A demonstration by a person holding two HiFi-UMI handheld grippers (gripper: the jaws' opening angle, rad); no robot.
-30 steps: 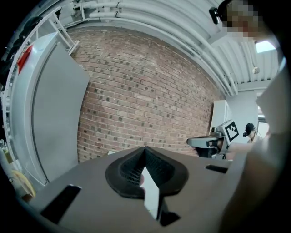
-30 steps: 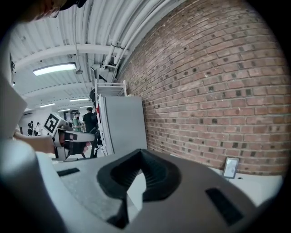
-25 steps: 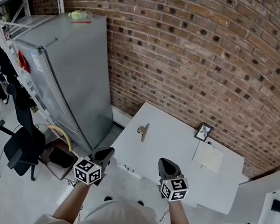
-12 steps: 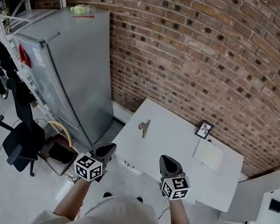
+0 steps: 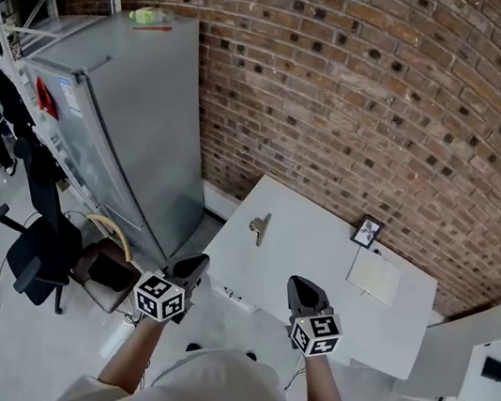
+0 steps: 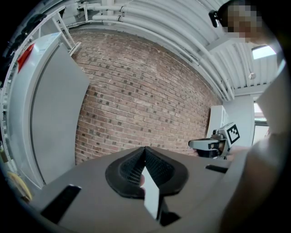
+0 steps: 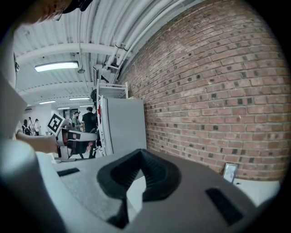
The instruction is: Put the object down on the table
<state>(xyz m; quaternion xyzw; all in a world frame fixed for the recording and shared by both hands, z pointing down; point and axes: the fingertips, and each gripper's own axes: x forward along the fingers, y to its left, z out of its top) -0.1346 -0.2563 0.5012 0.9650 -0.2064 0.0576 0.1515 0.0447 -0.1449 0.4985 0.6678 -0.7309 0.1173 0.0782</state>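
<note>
**Head view.** Left tool (image 5: 191, 269) and right tool (image 5: 303, 291) side by side, pointing forward, marker cubes toward the body. Left tool just off the near left corner of the white bench (image 5: 308, 252), right tool above its near edge. Small tan object (image 5: 257, 227) lying on the bench, ahead of the left tool and slightly to its right, well apart from both tools. Farther ahead of the right tool, near the back edge, a small picture frame (image 5: 366, 232) standing up. Just on the near side of it, a pale pad (image 5: 373, 278) lying flat. On the floor left of the left tool, what looks like a brown box (image 5: 109, 278) beside a black office chair (image 5: 33, 249); contents of the box not legible. Tall grey cabinet (image 5: 125, 126) ahead and left of the left tool, next to the brick wall (image 5: 364, 90), with a small green thing (image 5: 144, 15) on top.

**Left gripper view.** Jaws clenched, tips pressed together, nothing gripped. Only a pale sliver of background showing through the slot lower down. Brick wall straight ahead, grey cabinet to the left, right tool off to the right at about the same height. White pipes (image 6: 150, 22) along the ceiling.

**Right gripper view.** Jaws clenched likewise, tips meeting, nothing between them. Brick wall ahead and to the right, picture frame low at the right on the bench. Grey cabinet ahead to the left, left tool off to the left, people (image 7: 86, 119) standing far beyond it under strip lights.
</note>
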